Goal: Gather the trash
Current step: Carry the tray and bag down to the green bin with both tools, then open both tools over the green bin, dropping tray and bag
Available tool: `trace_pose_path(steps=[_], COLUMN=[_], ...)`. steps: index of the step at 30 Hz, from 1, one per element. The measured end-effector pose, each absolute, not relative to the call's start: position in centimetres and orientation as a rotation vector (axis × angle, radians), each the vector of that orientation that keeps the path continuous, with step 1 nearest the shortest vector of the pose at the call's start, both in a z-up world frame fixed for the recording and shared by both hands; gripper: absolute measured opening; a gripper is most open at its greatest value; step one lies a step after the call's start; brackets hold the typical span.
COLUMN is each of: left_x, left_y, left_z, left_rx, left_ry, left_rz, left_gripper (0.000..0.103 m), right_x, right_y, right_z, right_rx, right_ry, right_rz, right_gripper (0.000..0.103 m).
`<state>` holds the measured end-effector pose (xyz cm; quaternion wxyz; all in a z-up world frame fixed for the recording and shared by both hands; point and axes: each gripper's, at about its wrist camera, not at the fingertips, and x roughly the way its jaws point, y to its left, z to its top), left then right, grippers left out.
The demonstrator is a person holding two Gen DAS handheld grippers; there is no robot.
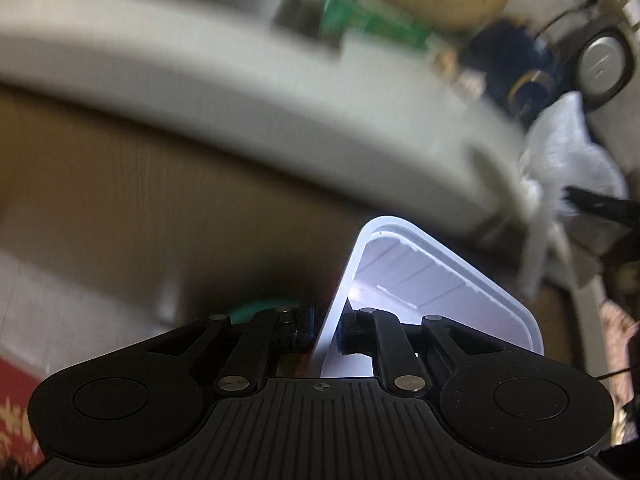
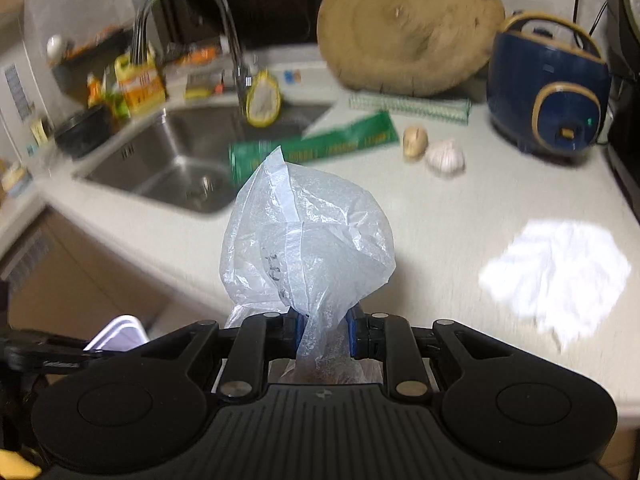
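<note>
I am gripping a crumpled clear plastic bag (image 2: 306, 240) in my right tool (image 2: 323, 332), its fingers pinching tight on the bag's neck above the table (image 2: 420, 220), near a white crumpled paper (image 2: 554, 272). My left tool (image 1: 326, 330) is clamping the rim of a white bin (image 1: 424, 280), which is hanging below the table edge, beside the sink (image 2: 176, 160).

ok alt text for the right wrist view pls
The right gripper pinches a crumpled clear plastic bag above a pale kitchen counter. Behind it are a steel sink, garlic and a blue rice cooker; crumpled white paper lies right.
</note>
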<state>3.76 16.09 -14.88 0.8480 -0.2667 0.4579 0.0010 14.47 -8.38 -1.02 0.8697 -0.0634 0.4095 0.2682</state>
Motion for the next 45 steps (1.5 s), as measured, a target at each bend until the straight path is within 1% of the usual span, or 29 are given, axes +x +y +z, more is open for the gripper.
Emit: trace_pose_path(steps=[6,9,12,14,16,19,22,26,31,36,37,39,41,43,45], left_x=[6.0,7.3,8.2,8.7,9.0,9.4,10.1,10.0,10.3,11.7,11.8,11.8,11.6,11.3,11.0], left_y=[13.7,12.2,11.9,12.2,12.7,13.3,12.9,13.8,14.1,11.1,10.6,9.9,10.3,11.3,12.9], left_z=[-25.2,-29.4,-33.3,-34.9,-36.3,-38.4,-39.2,-37.9,-37.2,-39.5,-39.9,-40.4,-40.7,-40.4,-39.0], left_rx=[-0.577,-0.598,-0.674,-0.668,-0.683,-0.725,-0.705,-0.652,-0.630,-0.640,-0.604,-0.519,-0.505,-0.549,-0.618], left_ry=[1.188,1.247,1.298,1.306,1.282,1.299,1.303,1.274,1.297,1.357,1.373,1.382,1.401,1.401,1.350], left_rz=[0.097,0.076,0.066,0.091,0.085,0.116,0.136,0.125,0.115,-0.021,-0.009,0.034,0.063,0.054,0.055], left_gripper=[0.013,0.014,0.023,0.029,0.040,0.048,0.051,0.053,0.053,0.054,0.051,0.048,0.048,0.048,0.048], right_x=[11.7,10.7,10.0,9.4,8.8,8.5,8.3,7.9,8.0,8.8,8.8,8.6,8.5,8.6,8.3], right_y=[-7.9,-7.8,-7.3,-7.0,-6.7,-6.2,-5.5,-4.6,-3.5,-3.0,-2.8,-2.3,-2.1,-2.0,-1.7], right_z=[-5.3,-7.6,-9.7,-11.1,-12.6,-15.2,-17.7,-19.9,-22.2,-22.5,-22.5,-22.4,-22.5,-23.0,-23.6], right_rx=[-0.221,-0.268,-0.309,-0.338,-0.372,-0.420,-0.492,-0.552,-0.602,-0.644,-0.657,-0.670,-0.673,-0.676,-0.679], right_ry=[0.949,0.995,1.043,1.072,1.098,1.153,1.195,1.236,1.290,1.294,1.290,1.290,1.301,1.322,1.344], right_rz=[0.532,0.522,0.517,0.526,0.530,0.518,0.494,0.488,0.499,0.506,0.503,0.497,0.497,0.498,0.506], right_gripper=[0.019,0.019,0.019,0.019,0.019,0.019,0.019,0.019,0.019,0.019,0.019,0.019,0.019,0.019,0.019])
